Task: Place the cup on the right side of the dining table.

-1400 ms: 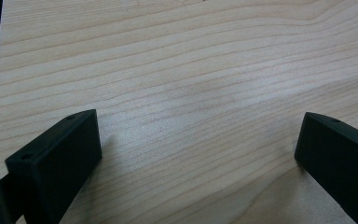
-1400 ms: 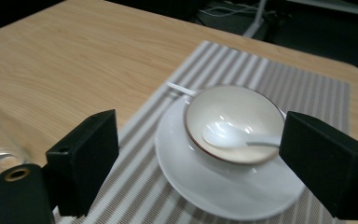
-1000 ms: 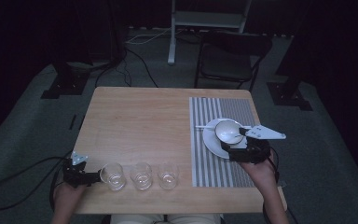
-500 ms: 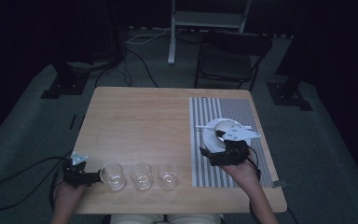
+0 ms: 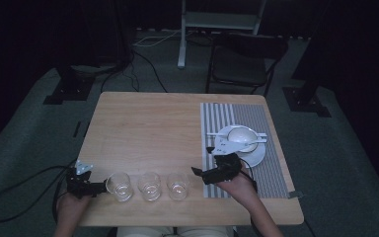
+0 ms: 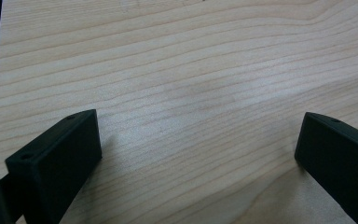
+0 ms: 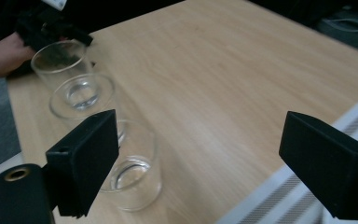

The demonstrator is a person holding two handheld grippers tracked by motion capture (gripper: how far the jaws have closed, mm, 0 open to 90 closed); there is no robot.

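1. Wooden table (image 5: 148, 123) carries everything; at its near left corner the left gripper (image 5: 100, 187) rests low, jaws spread wide over bare wood, just beside the first glass (image 5: 119, 185).
2. Three clear glasses stand in a row along the near edge: the first, the middle glass (image 5: 149, 185) and the third glass (image 5: 177, 184), all upright.
3. The right gripper (image 5: 200, 173) hangs near the third glass, jaws spread and empty, aimed leftward at it.
4. Further right, a striped mat (image 5: 271, 163) holds a white plate (image 5: 257, 155) with a bowl (image 5: 241, 135) on it.
5. The step in hand looks like the approach to the third glass; the next move calls for bringing the jaws around its wall, then closing gently.
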